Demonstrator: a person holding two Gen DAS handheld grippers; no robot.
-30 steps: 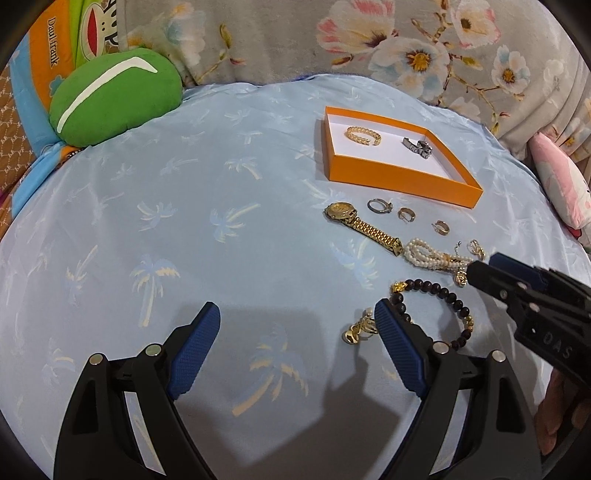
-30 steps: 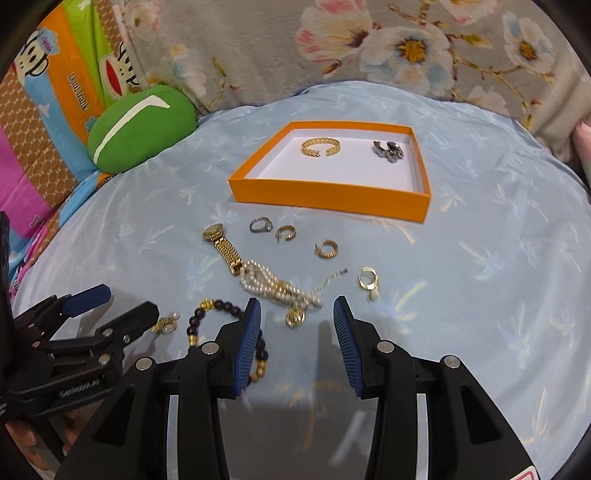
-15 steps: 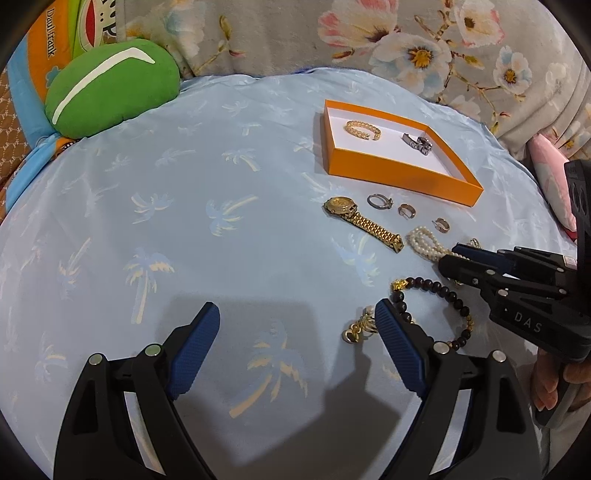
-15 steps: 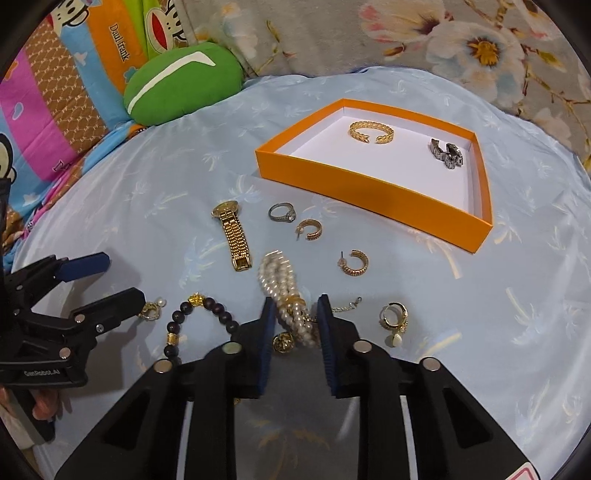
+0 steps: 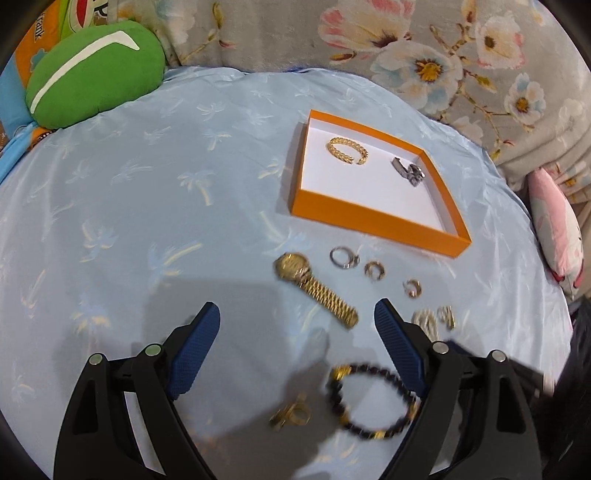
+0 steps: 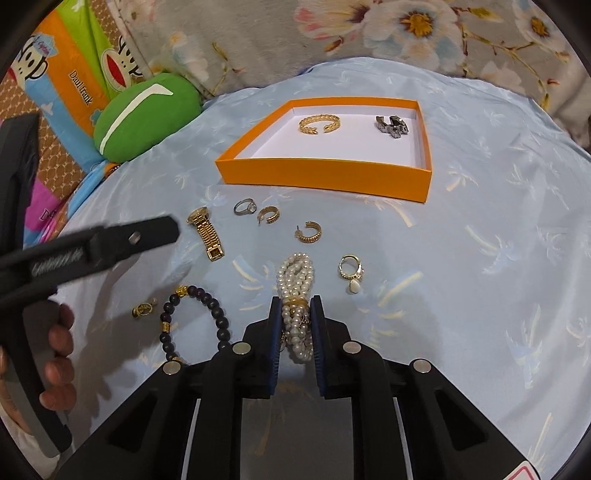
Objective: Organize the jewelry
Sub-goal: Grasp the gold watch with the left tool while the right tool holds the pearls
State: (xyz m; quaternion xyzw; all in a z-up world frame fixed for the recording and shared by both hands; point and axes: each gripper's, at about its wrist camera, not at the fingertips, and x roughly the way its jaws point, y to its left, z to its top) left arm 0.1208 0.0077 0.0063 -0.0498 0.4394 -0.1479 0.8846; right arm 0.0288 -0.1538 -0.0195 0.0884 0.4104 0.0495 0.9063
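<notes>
The right gripper (image 6: 295, 317) has its blue ribbed fingers (image 6: 274, 332) pressed in on a bundled pearl bracelet (image 6: 296, 280), pinching it at a gold clasp band, the round white beads poking out beyond the tips toward 12 o'clock. At 9 o'clock of it lies a bracelet of dark round beads (image 6: 192, 325) with gold spacers, and farther that way a small gold charm (image 6: 143, 309). At 2 o'clock of the pearls sits a gold hoop earring with a pale drop (image 6: 350, 271).

The left gripper (image 5: 297, 332) hangs with its fingers (image 5: 194, 354) spread wide and empty over the cloth; the dark bracelet and charm lie between them, blurred.

Farther on, a gold watch (image 6: 206, 232) with a ribbed metal band lies beside a silver ring (image 6: 244, 206) and two chunky gold hoops (image 6: 269, 215) (image 6: 309, 232).

Beyond, a shallow orange cardboard box (image 6: 325, 173) with a white floor holds an open gold braided cuff (image 6: 319, 123) and a blocky silver piece (image 6: 392, 127).

Everything rests on a bed (image 6: 480, 229) covered in shiny pale blue fabric printed with palm trees. At 10 o'clock is a green plush cushion (image 6: 144, 114); floral fabric (image 6: 369, 33) rises behind.
</notes>
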